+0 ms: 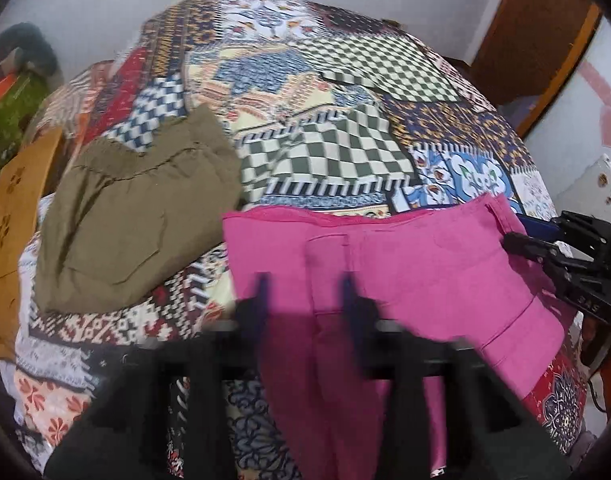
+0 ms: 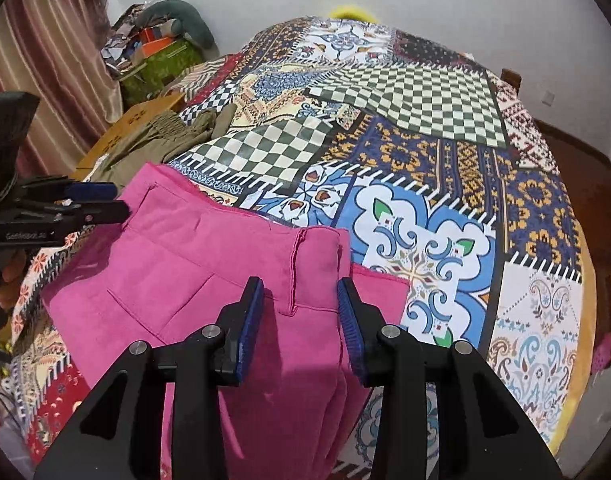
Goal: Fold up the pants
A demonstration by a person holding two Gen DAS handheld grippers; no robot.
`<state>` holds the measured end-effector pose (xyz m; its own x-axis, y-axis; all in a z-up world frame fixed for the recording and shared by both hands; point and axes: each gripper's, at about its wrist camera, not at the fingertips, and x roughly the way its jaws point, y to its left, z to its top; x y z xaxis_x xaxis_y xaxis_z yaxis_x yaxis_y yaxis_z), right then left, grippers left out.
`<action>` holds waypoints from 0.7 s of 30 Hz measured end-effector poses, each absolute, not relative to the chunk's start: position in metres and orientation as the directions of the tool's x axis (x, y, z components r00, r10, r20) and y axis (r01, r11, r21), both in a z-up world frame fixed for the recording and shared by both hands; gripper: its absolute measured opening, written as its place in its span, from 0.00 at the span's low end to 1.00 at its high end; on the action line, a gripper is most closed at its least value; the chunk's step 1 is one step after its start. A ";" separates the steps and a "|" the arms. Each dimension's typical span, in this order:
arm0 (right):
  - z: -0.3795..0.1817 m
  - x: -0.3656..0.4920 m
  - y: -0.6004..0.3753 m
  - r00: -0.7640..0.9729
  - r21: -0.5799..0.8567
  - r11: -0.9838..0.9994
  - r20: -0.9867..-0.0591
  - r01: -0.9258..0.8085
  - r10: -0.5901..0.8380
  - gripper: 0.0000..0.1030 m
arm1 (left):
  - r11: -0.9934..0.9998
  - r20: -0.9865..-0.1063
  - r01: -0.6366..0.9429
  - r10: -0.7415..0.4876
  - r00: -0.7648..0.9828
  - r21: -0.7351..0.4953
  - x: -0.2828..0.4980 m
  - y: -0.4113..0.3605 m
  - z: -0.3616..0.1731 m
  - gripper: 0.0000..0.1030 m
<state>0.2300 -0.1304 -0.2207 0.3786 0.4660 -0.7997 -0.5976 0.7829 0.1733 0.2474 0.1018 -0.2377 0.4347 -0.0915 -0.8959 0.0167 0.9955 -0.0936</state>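
Observation:
Pink pants [image 1: 405,264] lie on a patterned bedspread [image 1: 345,140], waistband toward the far side and legs running toward me. They also show in the right wrist view [image 2: 209,280]. My left gripper [image 1: 305,284] is open and blurred, hovering above the pants' left part. My right gripper [image 2: 301,292] is open above the right waist area by the fly seam. In the left wrist view the right gripper [image 1: 521,242] reaches the pants' right edge. In the right wrist view the left gripper [image 2: 113,202] sits by their left edge.
Olive green pants [image 1: 133,216] lie crumpled to the left of the pink ones, also in the right wrist view [image 2: 161,136]. A wooden headboard [image 1: 9,216] is at the left. Bags and clutter [image 2: 157,52] are piled in the far left corner. A wooden door [image 1: 533,32] stands at the right.

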 end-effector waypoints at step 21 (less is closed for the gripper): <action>-0.228 0.232 -0.152 0.396 0.194 0.816 -0.798 -0.545 0.454 0.14 | 0.999 -0.906 0.045 -0.028 0.422 -0.010 0.278 0.094 -0.254 0.05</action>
